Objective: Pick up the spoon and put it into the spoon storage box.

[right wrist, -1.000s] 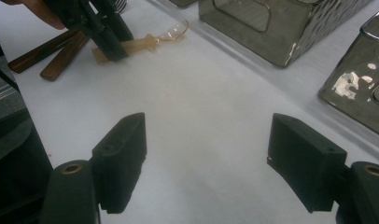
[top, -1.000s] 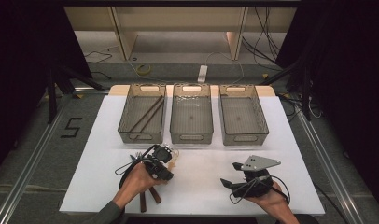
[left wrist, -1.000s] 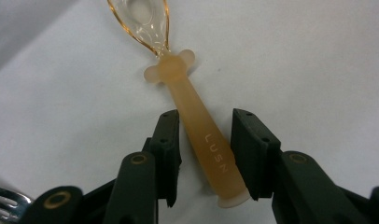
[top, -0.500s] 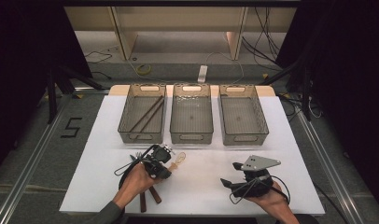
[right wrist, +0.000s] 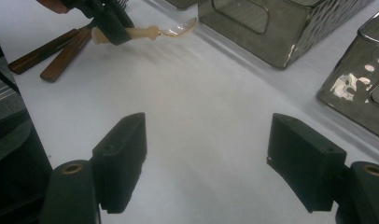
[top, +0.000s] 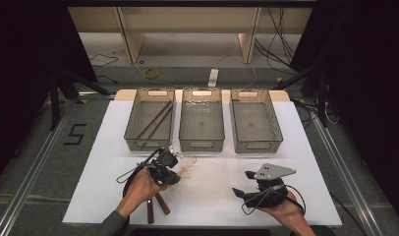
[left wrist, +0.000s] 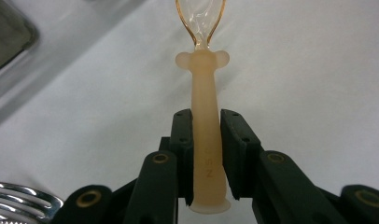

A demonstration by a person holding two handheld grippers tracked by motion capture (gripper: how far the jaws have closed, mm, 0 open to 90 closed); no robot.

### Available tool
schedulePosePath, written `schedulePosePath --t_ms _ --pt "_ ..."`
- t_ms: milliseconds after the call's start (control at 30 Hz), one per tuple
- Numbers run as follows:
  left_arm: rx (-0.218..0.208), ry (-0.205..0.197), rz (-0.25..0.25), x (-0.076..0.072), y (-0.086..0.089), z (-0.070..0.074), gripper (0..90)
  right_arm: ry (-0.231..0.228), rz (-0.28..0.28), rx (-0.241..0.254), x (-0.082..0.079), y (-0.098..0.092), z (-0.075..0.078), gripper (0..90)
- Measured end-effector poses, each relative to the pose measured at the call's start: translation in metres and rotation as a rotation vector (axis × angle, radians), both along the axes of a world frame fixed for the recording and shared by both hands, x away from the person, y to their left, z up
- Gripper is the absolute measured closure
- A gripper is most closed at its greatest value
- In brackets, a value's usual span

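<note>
Three grey mesh bins in a row at upper centre: left bin [top: 149,119] holds two dark sticks [top: 155,120]; middle bin [top: 202,119], right bin [top: 255,120]. Two brown wooden handles [top: 157,206] at lower left on white table [top: 212,201].

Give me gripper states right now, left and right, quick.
Left gripper: closed on the handle of the clear-bowled spoon; its fingers have just been closing on it.
Right gripper: open, nothing between the fingers, hovering over the white table.
</note>
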State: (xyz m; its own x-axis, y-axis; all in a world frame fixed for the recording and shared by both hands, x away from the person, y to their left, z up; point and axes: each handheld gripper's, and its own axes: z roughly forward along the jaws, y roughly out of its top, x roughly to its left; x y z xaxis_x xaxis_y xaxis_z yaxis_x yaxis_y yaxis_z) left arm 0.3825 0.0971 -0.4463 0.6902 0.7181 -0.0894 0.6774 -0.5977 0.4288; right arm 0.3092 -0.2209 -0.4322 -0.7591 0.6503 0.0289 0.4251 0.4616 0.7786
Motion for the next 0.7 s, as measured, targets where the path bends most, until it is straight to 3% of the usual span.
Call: schedulePosePath --t_ms 700 --pt "-0.108 -0.089 0.007 0.011 0.007 0.033 75.0 -0.008 -0.006 0.027 0.000 -0.001 0.001 28.1"
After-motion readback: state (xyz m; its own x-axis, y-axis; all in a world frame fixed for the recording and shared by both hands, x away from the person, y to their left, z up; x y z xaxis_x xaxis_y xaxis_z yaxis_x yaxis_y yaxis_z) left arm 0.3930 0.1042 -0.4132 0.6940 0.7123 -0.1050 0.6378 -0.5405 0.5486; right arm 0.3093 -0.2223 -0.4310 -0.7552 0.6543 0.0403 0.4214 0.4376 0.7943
